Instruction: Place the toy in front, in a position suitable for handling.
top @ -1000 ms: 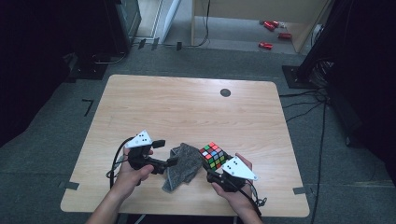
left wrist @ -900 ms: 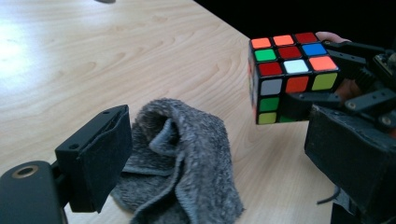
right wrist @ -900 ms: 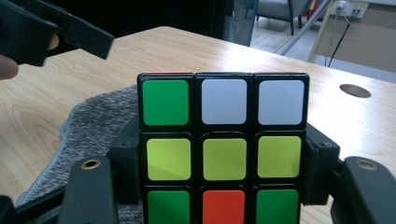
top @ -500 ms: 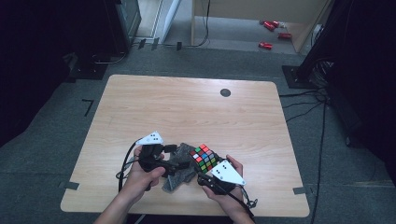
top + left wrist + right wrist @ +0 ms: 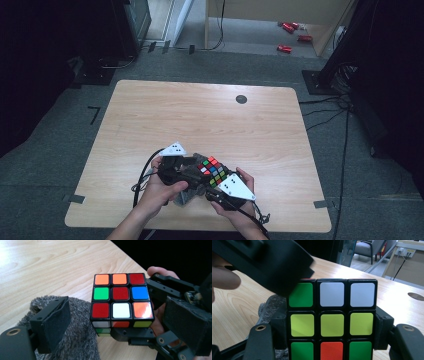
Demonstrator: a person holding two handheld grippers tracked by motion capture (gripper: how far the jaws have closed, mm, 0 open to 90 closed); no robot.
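The Rubik's cube sits off the desk, clamped between the jaws of our right hand-held gripper near the front edge; in the right gripper view the two black jaws press on opposite sides of the cube, one at each flank of the yellow middle row. Our left hand-held gripper comes in close from the left with its jaws apart: in the left gripper view one felt pad stands to the left of the cube, the other to its right, and neither touches it. A grey fuzzy cloth lies on the desk beneath and behind the left pad.

We judge that the step in hand is to bring the left jaws onto the cube, either to turn a layer or to take it over. To do it well, we should keep the right grip firm and steady, line the left pads up squarely with one layer, and close on flat faces, not on an edge. We should keep the cloth out of the jaws, since a pinched fold could make the pads slip. Whether the left jaws sit level with a single layer we cannot tell.
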